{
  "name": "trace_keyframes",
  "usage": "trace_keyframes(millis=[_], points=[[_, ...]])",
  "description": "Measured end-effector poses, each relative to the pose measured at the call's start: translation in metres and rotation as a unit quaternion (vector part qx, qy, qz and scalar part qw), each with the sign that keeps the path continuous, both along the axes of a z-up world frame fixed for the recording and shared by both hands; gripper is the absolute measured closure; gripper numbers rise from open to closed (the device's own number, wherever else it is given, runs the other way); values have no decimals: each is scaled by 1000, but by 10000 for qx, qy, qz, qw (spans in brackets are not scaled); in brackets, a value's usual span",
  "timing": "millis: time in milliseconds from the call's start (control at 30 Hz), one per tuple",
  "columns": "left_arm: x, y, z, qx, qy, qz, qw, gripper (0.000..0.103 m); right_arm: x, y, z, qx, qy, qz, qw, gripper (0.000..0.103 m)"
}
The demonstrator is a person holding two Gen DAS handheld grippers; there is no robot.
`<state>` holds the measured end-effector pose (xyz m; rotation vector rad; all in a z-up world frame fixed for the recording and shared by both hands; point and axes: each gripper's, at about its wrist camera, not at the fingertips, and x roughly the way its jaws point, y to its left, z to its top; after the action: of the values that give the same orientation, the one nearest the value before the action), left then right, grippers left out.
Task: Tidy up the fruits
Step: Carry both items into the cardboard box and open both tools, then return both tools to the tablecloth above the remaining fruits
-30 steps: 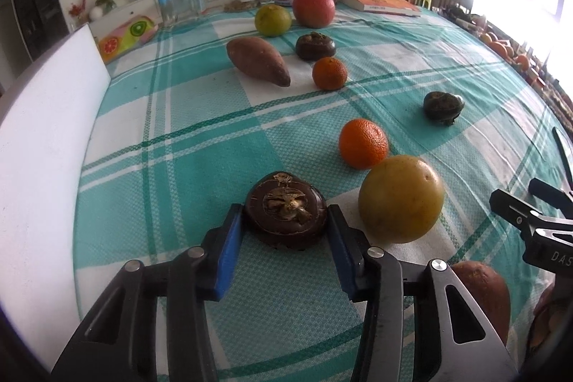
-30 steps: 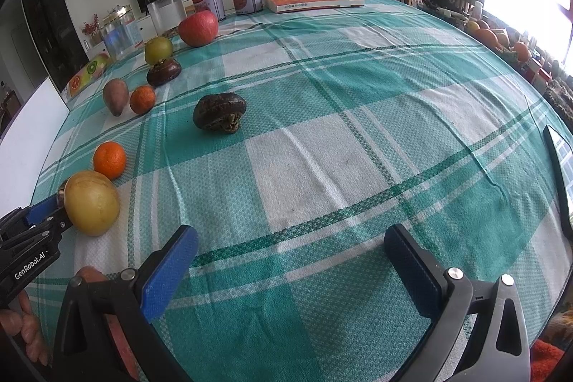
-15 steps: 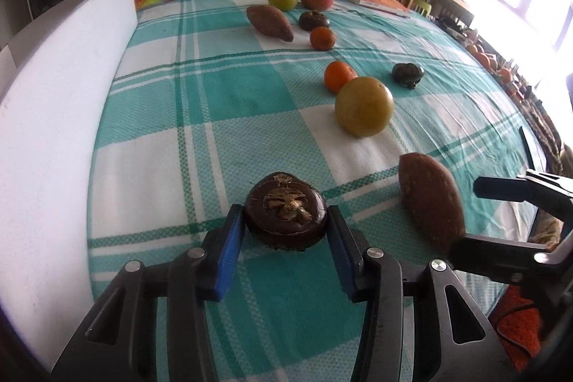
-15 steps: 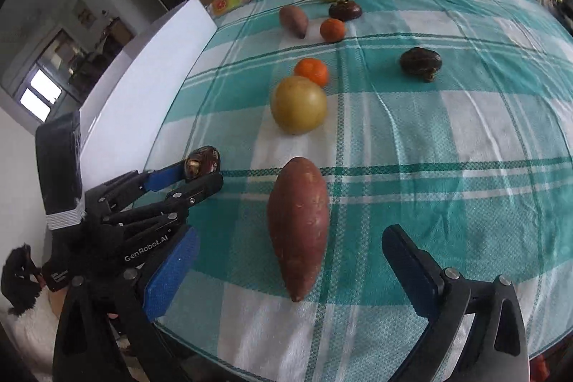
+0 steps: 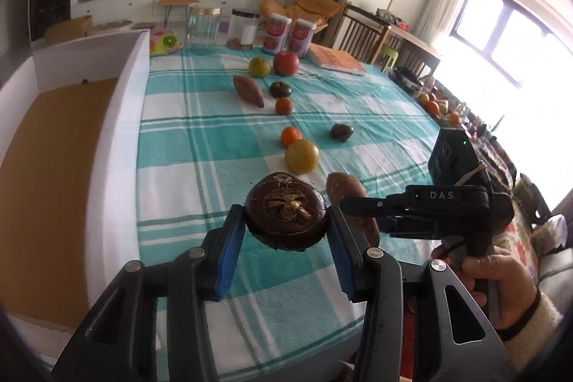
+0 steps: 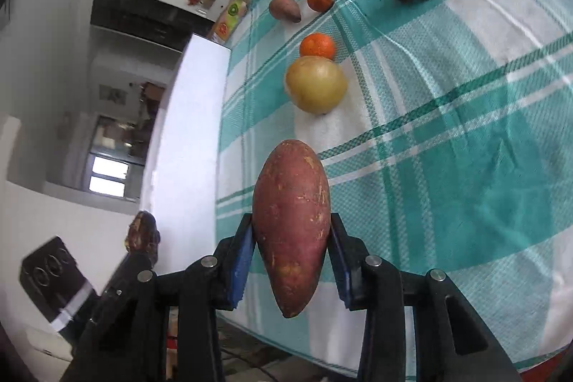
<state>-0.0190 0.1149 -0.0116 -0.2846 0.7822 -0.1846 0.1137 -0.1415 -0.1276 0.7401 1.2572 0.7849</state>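
My left gripper (image 5: pixel 286 231) is shut on a dark brown round fruit (image 5: pixel 285 215) and holds it above the near edge of the checked tablecloth (image 5: pixel 200 145). My right gripper (image 6: pixel 290 249) is shut on a reddish sweet potato (image 6: pixel 290 231), which also shows in the left wrist view (image 5: pixel 349 199) just right of the dark fruit. A yellow round fruit (image 5: pixel 301 156) and an orange (image 5: pixel 291 135) lie on the cloth beyond. The left gripper and its fruit (image 6: pixel 141 233) show at the lower left of the right wrist view.
A white box with a brown floor (image 5: pixel 118 117) stands along the table's left side. Farther back lie a dark fruit (image 5: pixel 342 132), a small orange (image 5: pixel 283 105), another sweet potato (image 5: pixel 248 91), a dark fruit (image 5: pixel 280 89), a green fruit (image 5: pixel 260 67) and a red apple (image 5: pixel 285 63). Jars, cans and a book stand at the far edge.
My right gripper has closed on the sweet potato, which lay between its open fingers before. My left gripper has risen and pulled back with the dark fruit; the white box's inside now shows.
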Motion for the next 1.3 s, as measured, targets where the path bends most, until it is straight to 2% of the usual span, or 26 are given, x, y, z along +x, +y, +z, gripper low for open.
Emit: trace_keyframes(millis=[133,233,300,433,533,633,667,700,733,767,800,833,933,1000,1067,1133,1200,1300], points=[[-17,46,30,-105,-329,505,9981,55,1,22,17,790,164,207,9965,63],[-26,89,36,206,-429,1179,9919,55,-2,69,45,1025,7,632,9927,63],[-27,116,29,454,-268,1651,9849,55,-6,110,67,1017,-241,1062,9888,63],[-30,158,1,619,175,2316,9707,55,-30,200,93,499,-816,1931,9765,63],[-35,170,-16,621,439,2519,9648,55,-49,250,87,-132,-1248,2315,9647,63],[-38,171,-25,722,599,2588,9614,54,-60,280,77,-865,-1757,2485,9486,60],[-40,171,-26,748,604,2628,9601,51,-63,283,75,-1052,-1885,2493,9441,60],[-40,171,-26,771,604,2671,9587,41,-64,282,76,-1078,-1941,2506,9423,58],[-40,171,-25,791,579,2722,9572,35,-62,278,77,-1003,-1978,2501,9425,55],[-39,170,-23,813,524,2772,9559,28,-61,271,81,-957,-2067,2444,9425,48],[-40,168,-21,829,460,2793,9555,25,-59,266,86,-997,-2220,2333,9415,41],[-38,165,-18,827,392,2761,9568,25,-62,259,96,-1059,-2408,2195,9395,39],[-29,141,-7,765,116,2423,9671,21,-52,209,115,-1240,-2885,1601,9358,29],[-23,114,2,681,-93,2061,9761,18,-42,173,117,-1463,-3048,1001,9358,14],[-14,82,7,533,-223,1540,9864,17,-32,128,109,-1873,-3115,335,9310,9],[-4,48,6,413,-246,1009,9937,14,-23,93,97,-2574,-3047,-295,9165,9],[10,16,-2,281,-102,560,9980,14,-10,58,80,-3181,-2841,-819,9008,9],[38,-25,-28,190,174,82,9996,14,3,10,52,-3520,-2364,-1285,8965,9]])
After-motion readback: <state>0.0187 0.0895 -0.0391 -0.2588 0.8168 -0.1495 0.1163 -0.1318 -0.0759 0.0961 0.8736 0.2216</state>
